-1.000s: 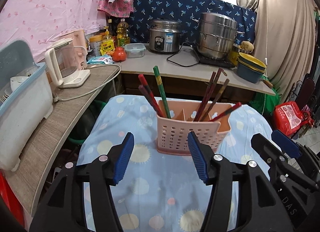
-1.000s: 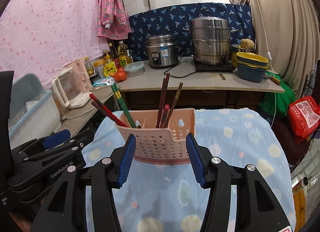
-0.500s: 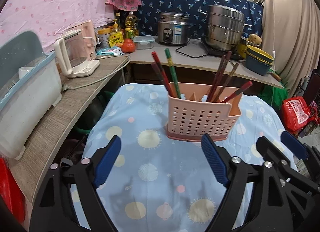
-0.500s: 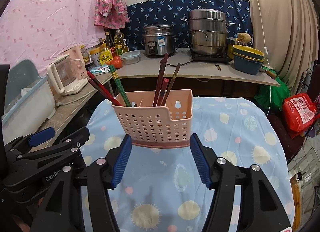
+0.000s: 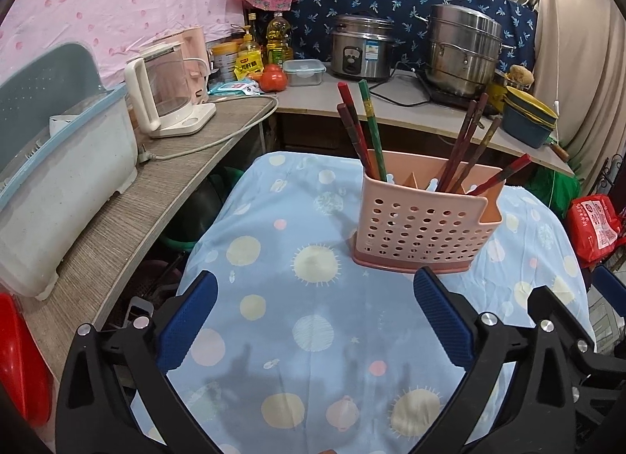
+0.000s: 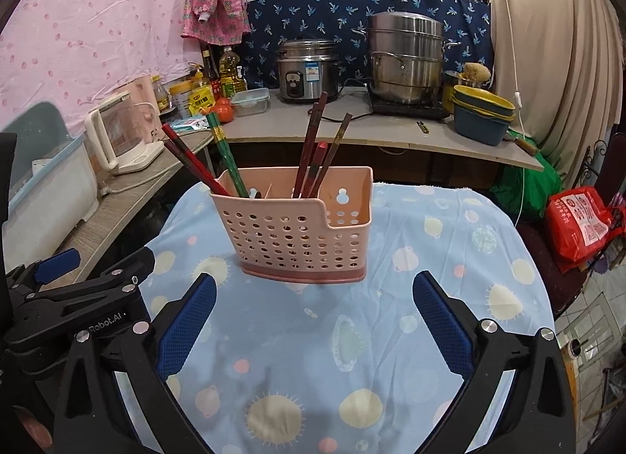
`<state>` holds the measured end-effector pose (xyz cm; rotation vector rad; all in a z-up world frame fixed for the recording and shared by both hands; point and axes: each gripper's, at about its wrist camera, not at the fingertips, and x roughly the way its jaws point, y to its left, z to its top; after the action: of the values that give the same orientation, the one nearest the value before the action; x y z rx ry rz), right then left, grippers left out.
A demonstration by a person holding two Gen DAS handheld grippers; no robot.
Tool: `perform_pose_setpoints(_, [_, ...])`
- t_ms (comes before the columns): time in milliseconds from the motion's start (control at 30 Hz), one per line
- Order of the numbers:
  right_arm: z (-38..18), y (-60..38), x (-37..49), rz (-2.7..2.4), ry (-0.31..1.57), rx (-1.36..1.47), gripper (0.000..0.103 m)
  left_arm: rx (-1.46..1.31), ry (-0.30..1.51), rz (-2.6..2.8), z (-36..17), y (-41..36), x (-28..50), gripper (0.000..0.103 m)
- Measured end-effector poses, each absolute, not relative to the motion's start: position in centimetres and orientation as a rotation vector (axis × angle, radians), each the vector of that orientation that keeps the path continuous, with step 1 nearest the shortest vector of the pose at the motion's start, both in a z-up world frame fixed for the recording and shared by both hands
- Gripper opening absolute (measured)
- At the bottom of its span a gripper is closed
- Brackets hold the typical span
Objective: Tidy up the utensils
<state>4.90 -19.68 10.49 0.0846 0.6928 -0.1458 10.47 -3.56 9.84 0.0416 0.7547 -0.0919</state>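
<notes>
Chopsticks (image 5: 461,154) lower ends hidden in basket (image 6: 297,235); left gripper (image 5: 315,321) wide, empty; right gripper (image 6: 313,321) likewise

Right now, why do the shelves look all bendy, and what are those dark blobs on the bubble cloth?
Left wrist view: the fisheye lens bends the counter into a curve and blacks out the corners; the dark blobs on the tablecloth are soft shadows. Right wrist view: the back counter bows likewise, and the pink holder stays sharp, without glare.
</notes>
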Motion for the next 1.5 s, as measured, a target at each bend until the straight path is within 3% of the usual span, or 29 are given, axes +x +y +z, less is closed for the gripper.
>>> perform_pose_setpoints(1500, [10.0, -20.43, 5.14, -0.175, 0.703, 0.096, 0.097, 0.082, 0.773, -0.052, 9.14, -4.32, 10.82, 0.096])
